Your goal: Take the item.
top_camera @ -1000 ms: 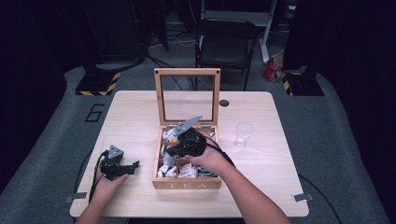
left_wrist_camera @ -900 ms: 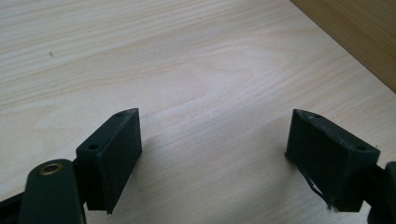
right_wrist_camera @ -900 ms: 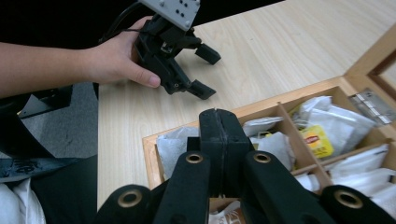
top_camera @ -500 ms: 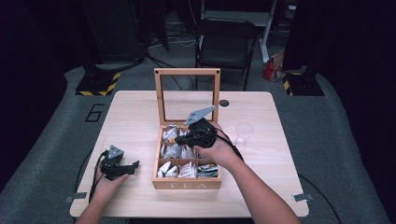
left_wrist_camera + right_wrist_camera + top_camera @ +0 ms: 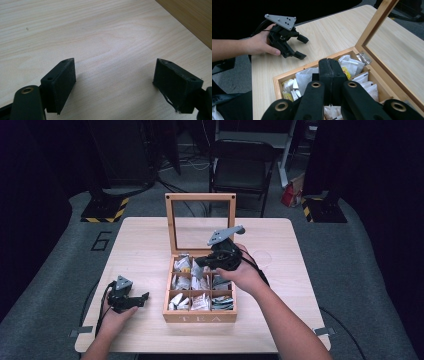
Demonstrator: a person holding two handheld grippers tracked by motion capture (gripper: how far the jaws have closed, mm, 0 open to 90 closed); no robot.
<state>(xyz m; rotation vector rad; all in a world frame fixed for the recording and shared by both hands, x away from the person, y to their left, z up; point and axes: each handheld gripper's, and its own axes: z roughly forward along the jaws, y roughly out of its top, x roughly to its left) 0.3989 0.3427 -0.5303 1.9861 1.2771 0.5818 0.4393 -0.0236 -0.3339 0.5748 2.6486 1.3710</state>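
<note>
An open wooden tea box (image 5: 200, 318) stands mid-table with its glass lid (image 5: 200, 196) upright. Several compartments hold tea bags (image 5: 192, 282). My right gripper (image 5: 199, 263) hovers over the box's back row, pointing left. In the right gripper view its jaws (image 5: 329, 66) are pressed together above the tea bags (image 5: 305, 76), and I see nothing between them. My left gripper (image 5: 144, 298) rests on the table left of the box, held by a hand. Its jaws (image 5: 115, 62) stand wide apart over bare wood. The left gripper (image 5: 300, 47) looks open in the right gripper view too.
A clear glass (image 5: 264, 256) stands on the table just right of the right hand. The box's wooden wall (image 5: 192, 17) lies close ahead of the left gripper. A black chair (image 5: 242, 167) stands behind the table.
My right gripper has lifted out of the box's front compartments and moved toward the back row. The left gripper has stayed in place.
</note>
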